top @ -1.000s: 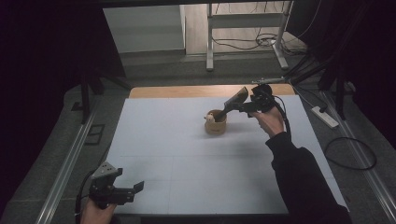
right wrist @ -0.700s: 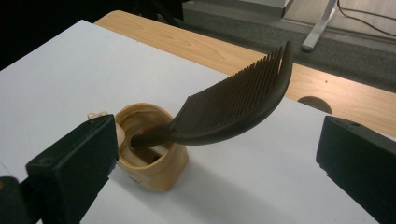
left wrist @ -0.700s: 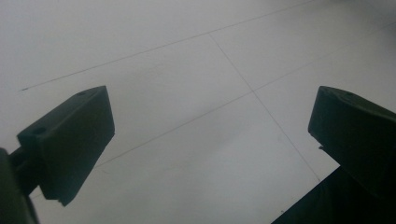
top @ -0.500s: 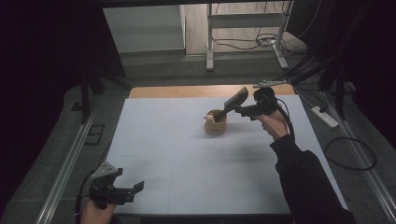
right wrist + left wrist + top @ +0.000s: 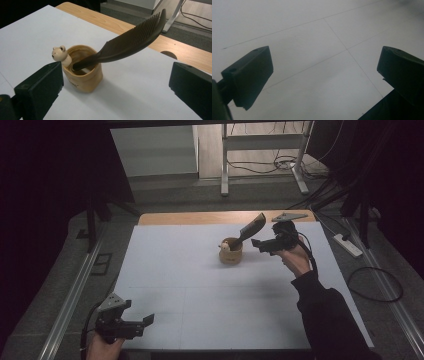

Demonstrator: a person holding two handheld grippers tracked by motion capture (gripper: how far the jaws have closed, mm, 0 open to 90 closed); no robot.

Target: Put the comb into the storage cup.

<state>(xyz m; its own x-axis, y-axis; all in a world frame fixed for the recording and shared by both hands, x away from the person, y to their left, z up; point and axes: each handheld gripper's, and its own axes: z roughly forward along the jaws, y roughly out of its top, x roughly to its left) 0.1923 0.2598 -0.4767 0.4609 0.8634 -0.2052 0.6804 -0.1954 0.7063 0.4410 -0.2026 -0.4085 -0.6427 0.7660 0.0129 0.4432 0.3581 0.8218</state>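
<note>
Leaning out of the wooden cup [image 5: 231,254] at the table's far middle, the comb [image 5: 130,42] slants up toward the wide-open, empty right gripper [image 5: 257,244] just beside it, while the left gripper [image 5: 142,322], equally open and empty, sits well apart.

Dark comb [image 5: 130,43] leans handle-down in small wooden cup [image 5: 83,75], bear figurine [image 5: 60,53] on rim.

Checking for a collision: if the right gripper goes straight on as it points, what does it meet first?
Probably the comb leaning out of the cup; the right gripper points at both with open jaws, though depth is unclear.
</note>
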